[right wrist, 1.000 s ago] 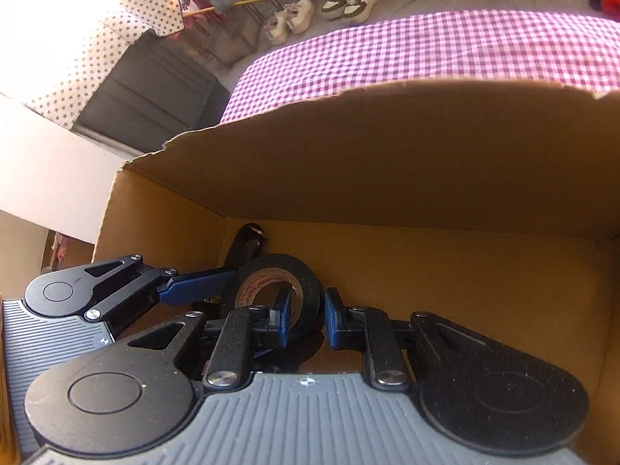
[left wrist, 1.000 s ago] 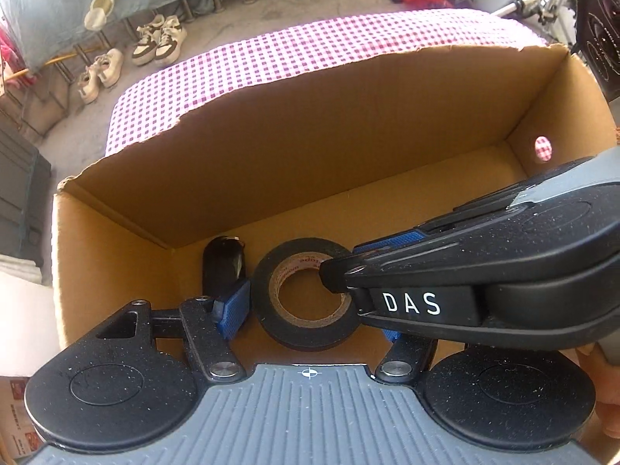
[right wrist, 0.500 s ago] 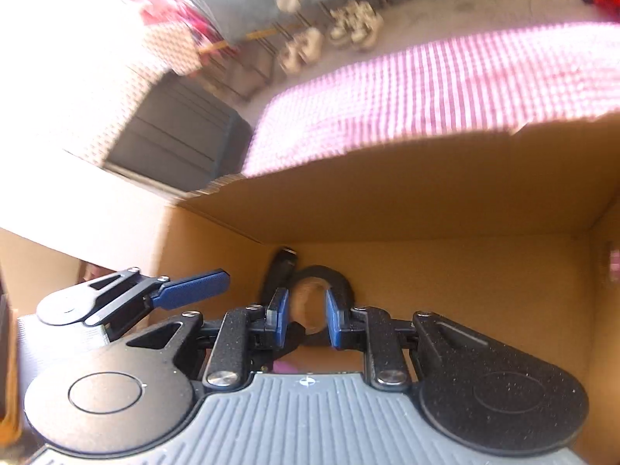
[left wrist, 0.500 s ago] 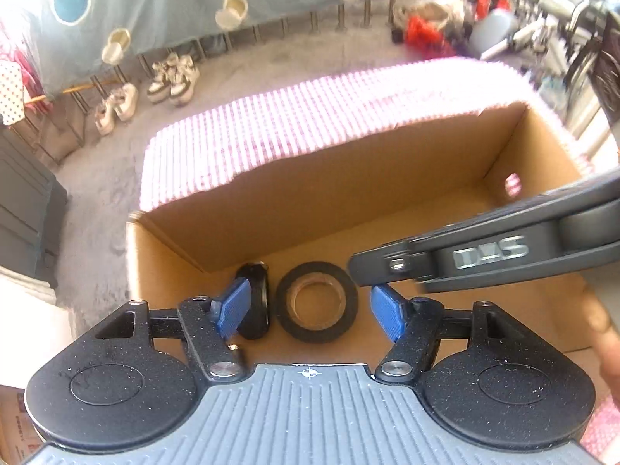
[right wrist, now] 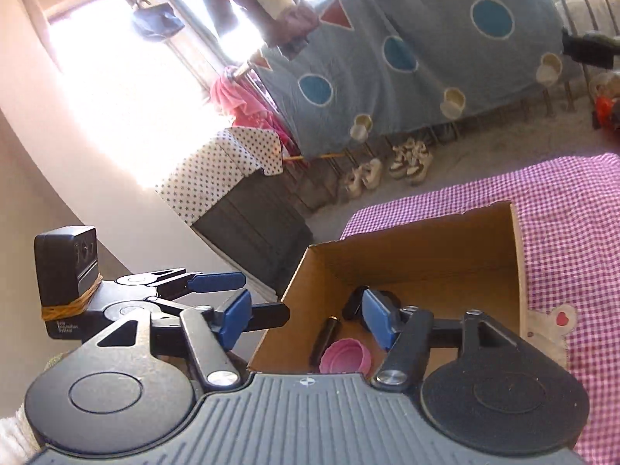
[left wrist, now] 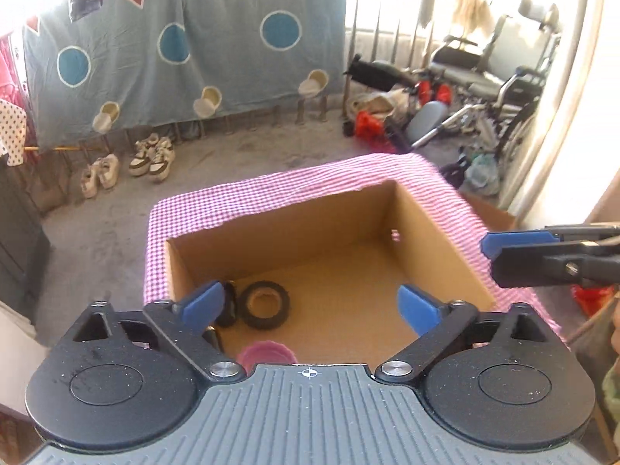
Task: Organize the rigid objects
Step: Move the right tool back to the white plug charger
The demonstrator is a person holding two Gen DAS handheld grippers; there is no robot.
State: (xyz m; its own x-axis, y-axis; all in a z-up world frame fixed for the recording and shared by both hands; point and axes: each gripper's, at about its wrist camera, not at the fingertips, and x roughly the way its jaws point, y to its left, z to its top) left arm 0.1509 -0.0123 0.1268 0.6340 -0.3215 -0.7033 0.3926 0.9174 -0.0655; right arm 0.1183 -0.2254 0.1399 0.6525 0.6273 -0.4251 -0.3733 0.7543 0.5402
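Cardboard box point(left wrist: 290, 232), open-topped, on a pink checked cloth point(left wrist: 271, 190). Near wall and near part of the floor hidden behind the gripper body in both wrist views. Right-hand wall pierced by a small hole, with the cloth showing through.

Inside, toward the left end of the floor, four things lying close together:
- Black tape roll point(left wrist: 265, 306), flat on its side, whole in the left wrist view. Almost wholly covered by a blue pad in the right wrist view.
- Pink cup point(right wrist: 345, 356), nearest the cameras, lying near the front wall. Only its top edge clear of the gripper body in the left view, so hard to say whether upright or tipped.
- Black cylinder point(right wrist: 327, 335), just left of the cup, lower end cut off.
- Dark object point(left wrist: 229, 302), just left of the roll, half behind the left pad. Too shadowed to name.

Rest of the box floor bare cardboard.

Left gripper point(left wrist: 310, 304): jaws spread wide, having just been opening. Nothing gripped, pads pressing on nothing. Raised over the near side of the box, with the roll and the dark object seen beyond its left pad, well apart from it.

Right gripper point(right wrist: 306, 316): jaws likewise apart after just opening, nothing held. Also raised clear of the box, with the cup and cylinder seen in the gap between its pads but untouched. Seen at the right edge of the left view, out past the right wall of the box.
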